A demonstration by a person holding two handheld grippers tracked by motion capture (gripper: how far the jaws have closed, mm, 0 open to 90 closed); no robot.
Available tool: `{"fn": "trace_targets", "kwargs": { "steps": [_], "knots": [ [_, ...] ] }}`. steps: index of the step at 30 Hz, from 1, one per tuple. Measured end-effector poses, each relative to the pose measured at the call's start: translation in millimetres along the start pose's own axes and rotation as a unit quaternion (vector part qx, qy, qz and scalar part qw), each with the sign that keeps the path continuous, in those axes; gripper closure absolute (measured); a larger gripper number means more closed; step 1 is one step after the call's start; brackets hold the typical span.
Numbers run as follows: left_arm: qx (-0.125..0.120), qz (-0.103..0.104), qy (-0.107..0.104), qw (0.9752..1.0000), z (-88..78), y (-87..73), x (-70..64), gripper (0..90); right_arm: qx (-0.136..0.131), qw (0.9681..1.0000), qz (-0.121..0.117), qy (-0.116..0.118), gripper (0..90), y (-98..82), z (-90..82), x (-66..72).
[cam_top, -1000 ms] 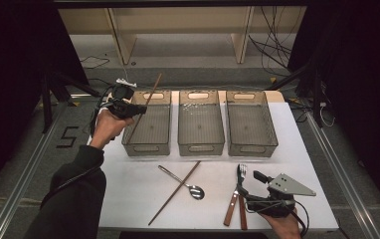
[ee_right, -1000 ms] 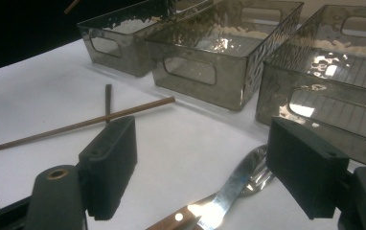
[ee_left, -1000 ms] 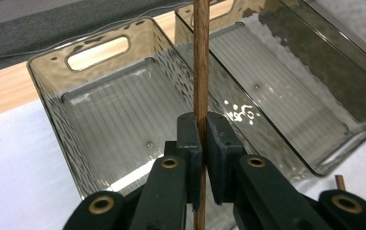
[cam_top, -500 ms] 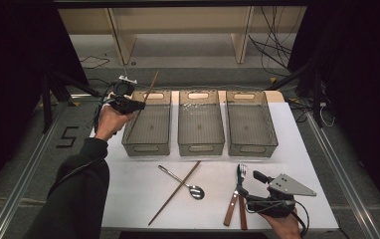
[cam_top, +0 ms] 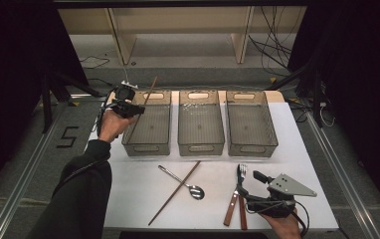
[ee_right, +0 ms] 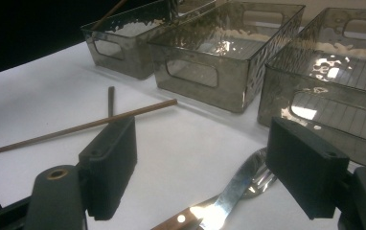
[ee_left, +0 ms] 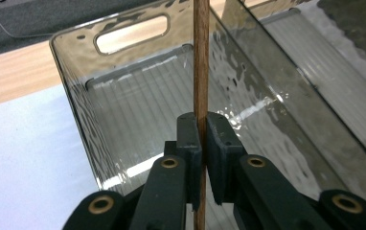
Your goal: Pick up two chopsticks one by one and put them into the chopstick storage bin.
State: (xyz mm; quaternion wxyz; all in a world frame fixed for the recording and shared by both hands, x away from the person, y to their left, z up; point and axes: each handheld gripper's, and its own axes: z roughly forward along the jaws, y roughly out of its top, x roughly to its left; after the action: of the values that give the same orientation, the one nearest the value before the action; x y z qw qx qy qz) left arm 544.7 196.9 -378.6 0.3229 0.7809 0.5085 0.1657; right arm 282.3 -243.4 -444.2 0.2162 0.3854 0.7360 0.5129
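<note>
Now the left gripper (ee_left: 201, 139) clamps a wooden chopstick (ee_left: 200, 72) over the left bin (cam_top: 148, 144), while the right gripper (ee_right: 200, 167) stands open around a fork (ee_right: 234, 191).

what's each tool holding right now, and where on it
Left tool grips a chopstick partway along its length, over the left bin. Right tool is open, holding nothing.

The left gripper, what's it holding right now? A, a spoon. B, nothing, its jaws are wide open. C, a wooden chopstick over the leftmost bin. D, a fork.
C: in the left gripper view the left gripper has its jaws shut on the wooden chopstick, with the leftmost bin behind; the spoon and fork lie on the table.
</note>
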Motion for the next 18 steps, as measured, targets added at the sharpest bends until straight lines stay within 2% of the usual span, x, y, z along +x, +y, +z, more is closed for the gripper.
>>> {"fn": "trace_targets", "kwargs": {
  "steps": [9,13,15,18],
  "knots": [
    [0.022,-0.005,0.006,0.9997,9.6,-5.8,-0.5,83.6,0.000,1.0000,0.000,0.000,26.8,0.3,-0.2,0.1],
    [0.028,-0.017,0.011,0.9994,12.2,-6.9,1.8,81.7,0.001,1.0000,0.000,0.001,26.8,0.2,0.1,0.2],
    [0.030,-0.025,0.011,0.9992,13.3,-7.6,3.4,72.6,0.000,1.0000,0.001,0.000,26.8,0.2,-0.2,-0.1],
    [0.020,-0.035,0.009,0.9991,10.7,-8.5,4.7,66.0,-0.001,1.0000,0.004,0.000,26.8,0.0,-0.5,-0.3]
  ]
}}
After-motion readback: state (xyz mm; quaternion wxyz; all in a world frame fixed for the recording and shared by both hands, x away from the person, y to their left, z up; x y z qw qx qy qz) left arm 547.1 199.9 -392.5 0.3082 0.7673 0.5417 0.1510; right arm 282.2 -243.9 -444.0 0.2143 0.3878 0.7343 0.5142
